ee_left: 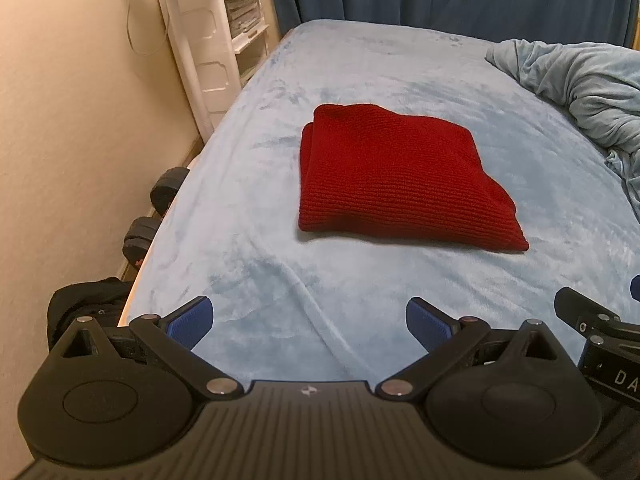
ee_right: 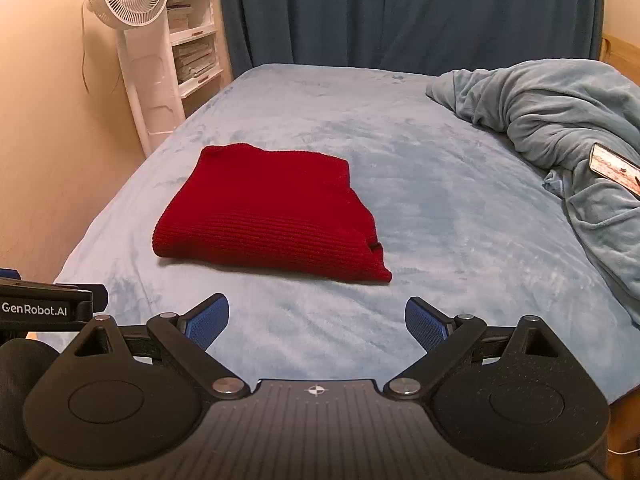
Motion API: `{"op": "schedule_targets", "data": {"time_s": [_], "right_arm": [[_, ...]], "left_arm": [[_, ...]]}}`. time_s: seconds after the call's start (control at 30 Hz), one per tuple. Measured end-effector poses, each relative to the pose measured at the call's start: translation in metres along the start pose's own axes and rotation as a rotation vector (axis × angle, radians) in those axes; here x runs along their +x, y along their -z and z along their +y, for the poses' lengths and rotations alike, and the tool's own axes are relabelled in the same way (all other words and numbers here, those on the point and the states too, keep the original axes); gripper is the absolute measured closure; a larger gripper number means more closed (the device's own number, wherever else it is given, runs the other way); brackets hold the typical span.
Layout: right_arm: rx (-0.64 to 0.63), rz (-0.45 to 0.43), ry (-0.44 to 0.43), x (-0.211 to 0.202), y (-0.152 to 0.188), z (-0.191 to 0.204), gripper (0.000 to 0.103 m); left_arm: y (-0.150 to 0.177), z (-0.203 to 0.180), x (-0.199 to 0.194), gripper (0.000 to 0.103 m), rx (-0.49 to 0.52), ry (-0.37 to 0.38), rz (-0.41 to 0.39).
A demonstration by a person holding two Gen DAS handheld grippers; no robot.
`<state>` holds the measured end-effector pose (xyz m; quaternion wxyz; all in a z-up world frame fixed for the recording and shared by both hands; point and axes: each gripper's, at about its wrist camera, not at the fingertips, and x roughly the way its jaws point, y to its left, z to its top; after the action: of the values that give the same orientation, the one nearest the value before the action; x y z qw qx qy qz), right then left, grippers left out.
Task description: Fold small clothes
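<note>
A red knitted garment (ee_left: pixel 394 178) lies folded into a thick rectangle on the light blue bed cover (ee_left: pixel 280 280). In the right wrist view the same red garment (ee_right: pixel 266 216) lies left of centre on the bed cover (ee_right: pixel 460 220). My left gripper (ee_left: pixel 310 322) hovers open over the near part of the bed, well short of the garment, with nothing between its blue pads. My right gripper (ee_right: pixel 316 322) is also open and holds nothing, near the front edge. Each gripper's body shows at the other view's side edge.
A crumpled blue blanket (ee_right: pixel 560 120) is heaped on the bed's right side, with a phone (ee_right: pixel 616 168) lying on it. A white standing fan (ee_right: pixel 136 40) and shelves (ee_right: pixel 192 40) stand by the left wall. Dark dumbbells (ee_left: pixel 160 208) lie on the floor beside the bed.
</note>
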<state>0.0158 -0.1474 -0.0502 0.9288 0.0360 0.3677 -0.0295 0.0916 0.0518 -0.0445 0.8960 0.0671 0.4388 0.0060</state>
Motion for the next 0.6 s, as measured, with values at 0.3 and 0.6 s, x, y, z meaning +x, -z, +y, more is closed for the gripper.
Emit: {"op": "schedule_targets", "data": {"time_s": [0.3, 0.6], "right_arm": [[-0.006, 0.001, 0.000, 0.0006, 0.0002, 0.0013, 0.008], [-0.013, -0.002, -0.006, 0.0005, 0.0005, 0.0011, 0.008]], "left_arm": [[-0.0004, -0.0022, 0.0011, 0.000, 0.004, -0.008, 0.005], [0.0002, -0.0051, -0.0011, 0.000, 0.012, -0.013, 0.000]]}}
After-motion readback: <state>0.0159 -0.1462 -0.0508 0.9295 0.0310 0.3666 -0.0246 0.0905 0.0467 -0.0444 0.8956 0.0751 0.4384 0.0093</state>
